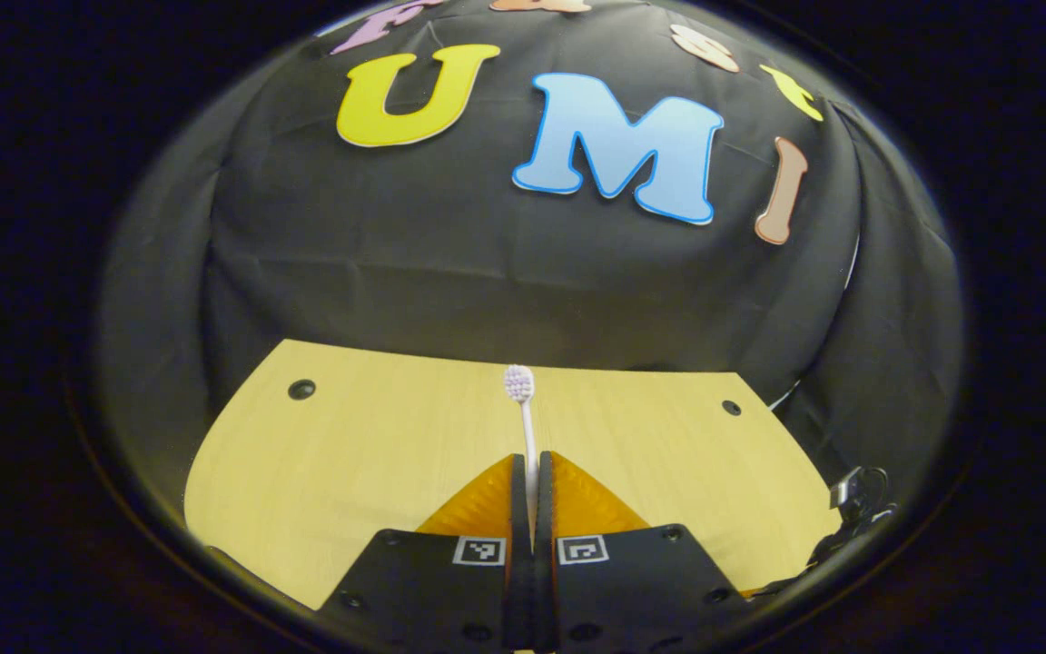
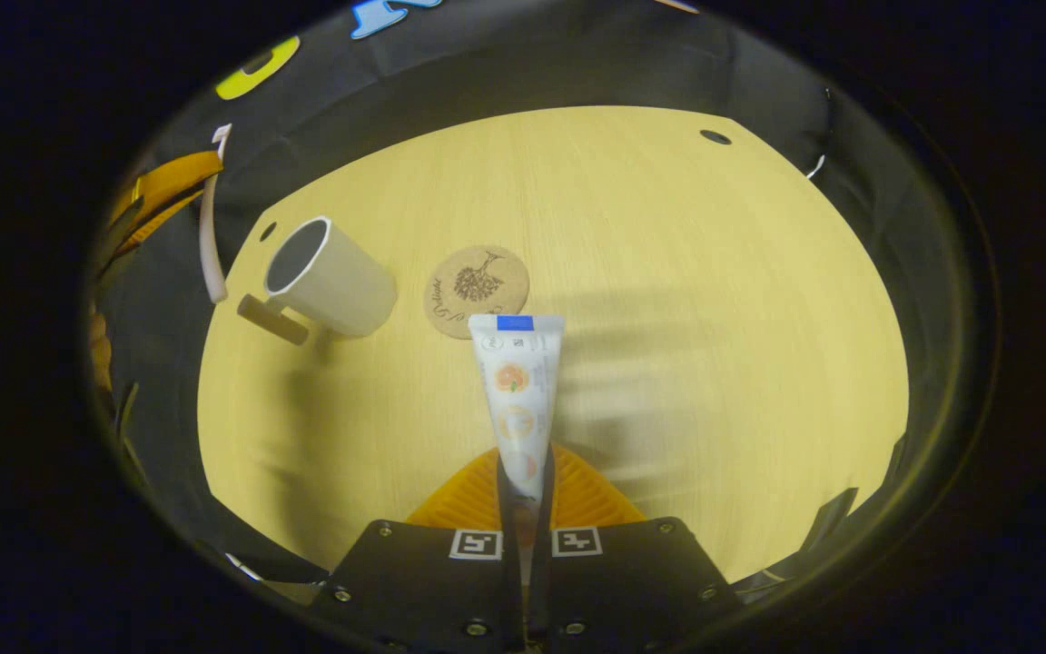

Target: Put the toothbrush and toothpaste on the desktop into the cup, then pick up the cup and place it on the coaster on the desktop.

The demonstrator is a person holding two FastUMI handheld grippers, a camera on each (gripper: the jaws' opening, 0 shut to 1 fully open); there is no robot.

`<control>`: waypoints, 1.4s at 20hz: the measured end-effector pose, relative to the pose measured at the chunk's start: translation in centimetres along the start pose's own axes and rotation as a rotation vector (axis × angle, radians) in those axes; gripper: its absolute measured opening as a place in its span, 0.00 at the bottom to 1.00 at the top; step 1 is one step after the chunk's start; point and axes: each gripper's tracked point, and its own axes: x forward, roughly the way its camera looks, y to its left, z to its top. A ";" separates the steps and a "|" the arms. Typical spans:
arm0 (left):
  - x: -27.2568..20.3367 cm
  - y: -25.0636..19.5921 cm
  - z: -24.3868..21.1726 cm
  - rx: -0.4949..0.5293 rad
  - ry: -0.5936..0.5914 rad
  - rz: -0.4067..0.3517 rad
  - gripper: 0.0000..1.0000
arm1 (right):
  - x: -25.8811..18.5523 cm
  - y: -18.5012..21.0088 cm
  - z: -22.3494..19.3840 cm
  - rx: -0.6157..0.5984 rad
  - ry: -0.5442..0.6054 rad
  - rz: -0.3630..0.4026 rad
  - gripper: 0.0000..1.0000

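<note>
We see left gripper (image 1: 531, 477) clamped on white toothbrush (image 1: 523, 409), right gripper (image 2: 525, 486) clamped on toothpaste tube (image 2: 517, 391); cup (image 2: 328, 277) beside cork coaster (image 2: 476, 289) on desk (image 2: 714, 318).

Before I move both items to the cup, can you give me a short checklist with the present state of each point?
1. Left hand-held gripper shut on the toothbrush: ok, handle clamped, bristles pointing away.
2. Right hand-held gripper shut on the toothpaste: ok, both fingers press the tube.
3. Cup free and open: ok, its inside looks empty.
4. Cup standing upright on the table: cannot tell, the fisheye tilts it.
5. Coaster uncovered: ok, beside the cup, apart from it.
6. Both items lifted off the table: cannot tell for certain.
</note>
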 end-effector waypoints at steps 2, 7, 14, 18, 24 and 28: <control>1.8 -0.7 0.1 0.031 -0.007 -0.018 0.07 | 0.2 -0.5 0.1 0.011 0.004 -0.008 0.06; 6.4 -0.7 -1.3 0.069 0.000 -0.020 0.07 | 0.0 -0.7 0.7 0.048 0.006 -0.002 0.06; 7.9 -0.2 -5.1 0.085 0.043 -0.015 0.13 | -0.9 0.1 3.9 0.072 -0.039 0.015 0.06; 7.9 0.1 -5.9 0.119 0.052 0.005 0.07 | -1.6 1.9 6.7 0.073 -0.086 0.049 0.06; 5.8 1.1 -7.2 0.097 0.066 0.011 0.15 | -2.8 5.7 10.8 0.020 -0.170 0.105 0.06; 4.3 2.0 -7.7 0.088 0.078 0.024 0.17 | -3.4 8.1 12.9 0.012 -0.200 0.140 0.05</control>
